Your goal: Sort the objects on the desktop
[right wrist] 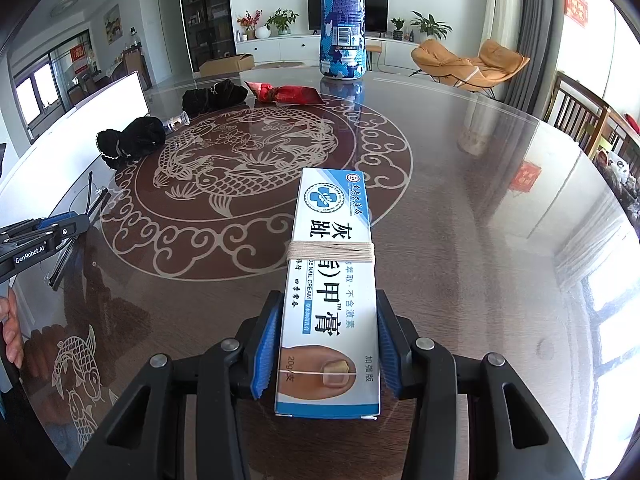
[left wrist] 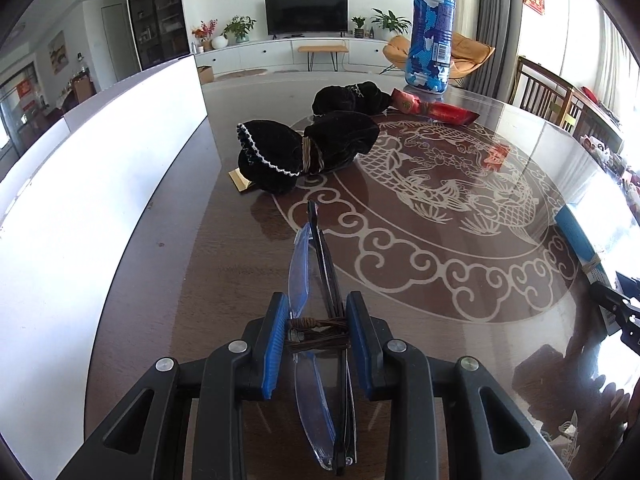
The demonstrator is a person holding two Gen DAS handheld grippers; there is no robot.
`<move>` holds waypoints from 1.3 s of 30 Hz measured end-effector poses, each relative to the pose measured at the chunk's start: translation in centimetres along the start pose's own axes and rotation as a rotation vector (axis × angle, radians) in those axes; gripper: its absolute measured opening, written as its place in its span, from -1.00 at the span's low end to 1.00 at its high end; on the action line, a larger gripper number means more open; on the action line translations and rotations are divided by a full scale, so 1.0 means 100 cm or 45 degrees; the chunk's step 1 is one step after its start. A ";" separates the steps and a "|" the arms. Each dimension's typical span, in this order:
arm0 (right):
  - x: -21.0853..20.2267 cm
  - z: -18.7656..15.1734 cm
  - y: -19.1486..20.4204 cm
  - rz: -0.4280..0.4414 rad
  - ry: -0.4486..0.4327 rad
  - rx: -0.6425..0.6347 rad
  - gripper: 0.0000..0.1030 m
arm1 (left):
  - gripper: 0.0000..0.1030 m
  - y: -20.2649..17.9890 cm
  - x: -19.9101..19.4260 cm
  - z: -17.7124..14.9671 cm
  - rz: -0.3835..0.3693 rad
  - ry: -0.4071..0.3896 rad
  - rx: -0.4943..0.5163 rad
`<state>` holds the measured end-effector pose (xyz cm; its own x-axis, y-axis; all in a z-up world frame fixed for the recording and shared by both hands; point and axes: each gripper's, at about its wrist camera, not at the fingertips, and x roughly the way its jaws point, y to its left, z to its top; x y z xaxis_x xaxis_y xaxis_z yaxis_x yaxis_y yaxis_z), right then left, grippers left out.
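My left gripper (left wrist: pixel 318 330) is shut on folded glasses (left wrist: pixel 310 280) bound with brown cord, held just above the glossy brown table (left wrist: pixel 160 280). The same gripper (right wrist: pixel 94 204) shows at the left edge of the right wrist view with the glasses (right wrist: pixel 68 248) in it. My right gripper (right wrist: pixel 328 340) is shut on a white and blue cream box (right wrist: pixel 332 280) tied with pale string; that box (left wrist: pixel 580 236) appears at the right edge of the left wrist view. Two black velvet pouches (left wrist: pixel 308 152) (left wrist: pixel 352 98) and a red packet (left wrist: pixel 432 108) lie farther back.
A tall blue camouflage bottle (right wrist: pixel 342 20) stands at the table's far edge. A white panel (left wrist: pixel 100 152) runs along the left side. A small clear glass piece (right wrist: pixel 176 122) lies by the nearer pouch (right wrist: pixel 132 140). Wooden chairs (right wrist: pixel 588 120) stand at the right. A hand (right wrist: pixel 10 328) is at the left edge.
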<state>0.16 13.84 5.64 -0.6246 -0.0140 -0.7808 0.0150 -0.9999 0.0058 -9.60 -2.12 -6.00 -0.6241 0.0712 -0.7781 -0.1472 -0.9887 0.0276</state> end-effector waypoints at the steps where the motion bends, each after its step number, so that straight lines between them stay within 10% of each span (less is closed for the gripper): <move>1: 0.000 0.000 0.000 0.000 0.000 0.000 -0.13 | -0.41 0.000 0.000 0.000 -0.002 -0.002 -0.002; 14: 0.000 0.000 0.000 -0.002 0.000 -0.001 -0.13 | -0.38 0.004 0.000 -0.001 -0.029 -0.002 -0.021; 19: 0.000 -0.001 0.000 -0.007 0.000 -0.004 -0.13 | 0.50 0.000 0.001 -0.001 0.038 0.013 0.004; 39: -0.001 -0.001 0.000 -0.016 -0.001 -0.010 -0.13 | 0.76 0.007 0.006 -0.001 -0.014 0.054 -0.021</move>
<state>0.31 13.89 5.61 -0.6251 -0.0015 -0.7806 0.0131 -0.9999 -0.0086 -9.98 -2.74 -6.54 -0.5893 0.0766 -0.8042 -0.1411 -0.9900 0.0091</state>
